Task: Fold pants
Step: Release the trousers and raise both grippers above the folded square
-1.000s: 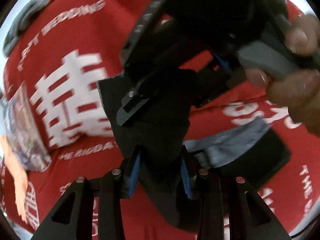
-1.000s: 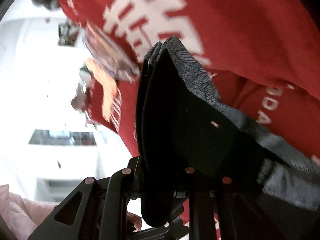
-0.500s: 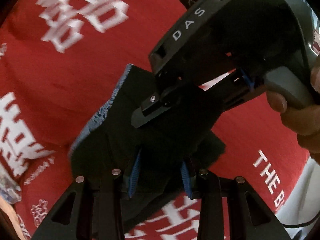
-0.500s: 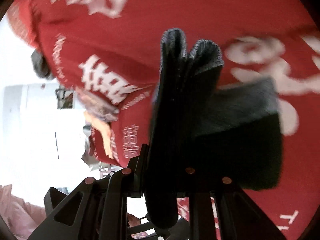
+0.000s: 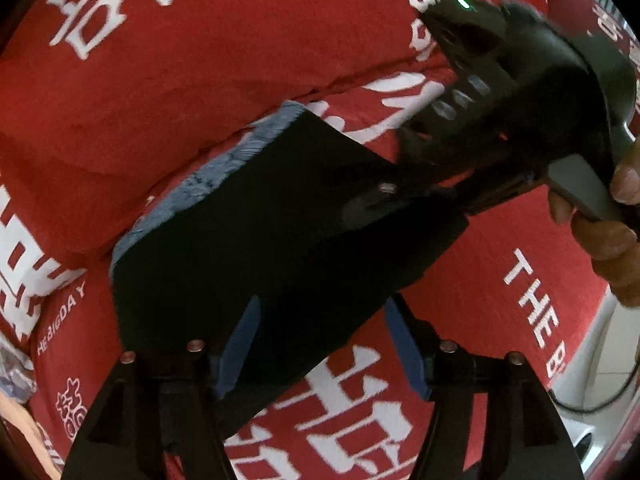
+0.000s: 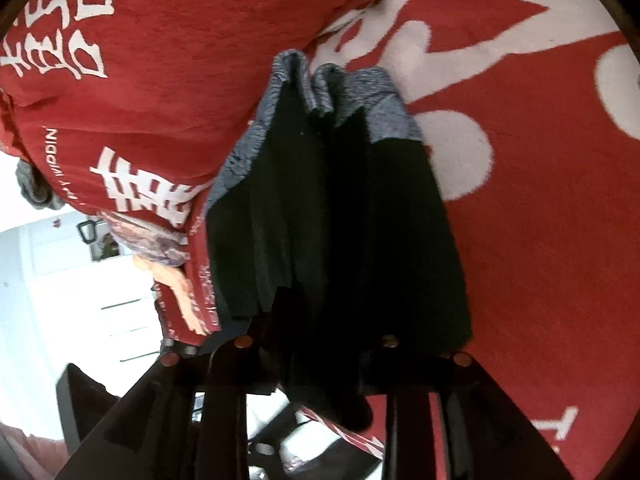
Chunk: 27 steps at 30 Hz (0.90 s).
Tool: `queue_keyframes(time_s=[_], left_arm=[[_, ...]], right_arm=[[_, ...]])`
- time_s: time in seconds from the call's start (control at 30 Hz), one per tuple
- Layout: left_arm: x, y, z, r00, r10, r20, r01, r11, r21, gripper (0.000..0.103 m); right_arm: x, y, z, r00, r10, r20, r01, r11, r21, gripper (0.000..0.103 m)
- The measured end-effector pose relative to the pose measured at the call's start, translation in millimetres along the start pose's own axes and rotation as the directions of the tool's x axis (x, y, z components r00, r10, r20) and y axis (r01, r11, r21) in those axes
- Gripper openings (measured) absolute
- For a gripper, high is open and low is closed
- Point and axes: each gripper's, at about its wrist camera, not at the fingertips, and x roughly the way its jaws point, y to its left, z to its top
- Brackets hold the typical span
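Note:
The dark pants with a grey-blue patterned waistband are folded into a thick stack on the red bedspread. My left gripper has its blue pads spread wide, and the stack's near edge lies loose between them. My right gripper is shut on the folded pants and also shows in the left wrist view, gripping the stack's far right edge. The right fingertips are hidden by the cloth.
The red bedspread with white lettering covers the bed. A patterned cloth and an orange item lie at the bed's edge. White floor and furniture show beyond.
The folded pants were carried across the bedspread and lowered onto it. My left gripper's jaws have opened and let go of the stack. My right gripper still holds it.

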Motion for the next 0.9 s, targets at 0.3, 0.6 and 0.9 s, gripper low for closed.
queue_keyframes(time_s=[0.3,0.6,0.9], left_arm=[[-1,107,-12,0.989,0.121,-0.09,-0.141,0.953,-0.268,0.066],[37,140,-57,0.964,0.056,-0.26,-0.16,0.902,-0.401,0.067],[32,145,-63,0.968,-0.011,-0.252,-0.108,0.885,-0.453,0.082]], right_arm=[[-37,17,-21,0.956,-0.281,0.088,0.288,0.955,-0.076,0.036],[-10,85,-31,0.909,-0.382,0.165,0.414,0.866,-0.281,0.034],[15,59,-51,0.853,-0.503,0.141,0.522,0.816,-0.248,0.034]])
